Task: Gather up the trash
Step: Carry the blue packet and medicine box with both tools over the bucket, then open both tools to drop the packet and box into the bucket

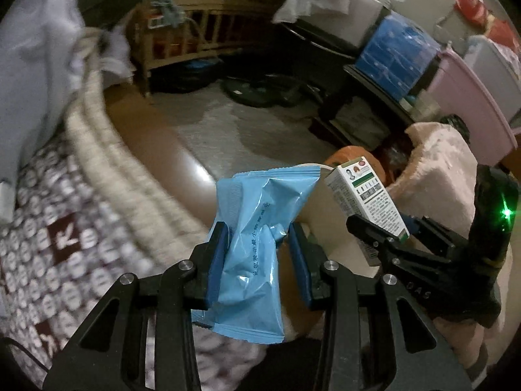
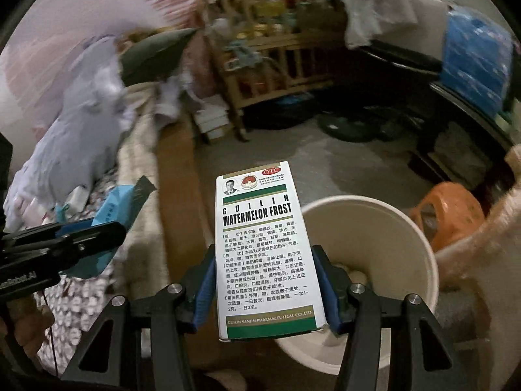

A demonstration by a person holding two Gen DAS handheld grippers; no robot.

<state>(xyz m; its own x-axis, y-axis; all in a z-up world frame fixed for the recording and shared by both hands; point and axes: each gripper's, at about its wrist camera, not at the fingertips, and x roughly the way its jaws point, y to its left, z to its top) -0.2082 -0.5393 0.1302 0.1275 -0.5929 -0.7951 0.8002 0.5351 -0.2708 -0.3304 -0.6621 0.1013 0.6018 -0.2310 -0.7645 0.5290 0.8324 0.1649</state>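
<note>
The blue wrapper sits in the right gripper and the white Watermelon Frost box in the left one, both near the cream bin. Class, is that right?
Not quite: the sides are swapped. The left wrist view shows the left gripper shut on the blue wrapper; the right wrist view shows the right gripper shut on the white box. Both are near the cream bin.

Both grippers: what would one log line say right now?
left gripper: holds blue wrapper | right gripper: holds medicine box | bin: below box
</note>
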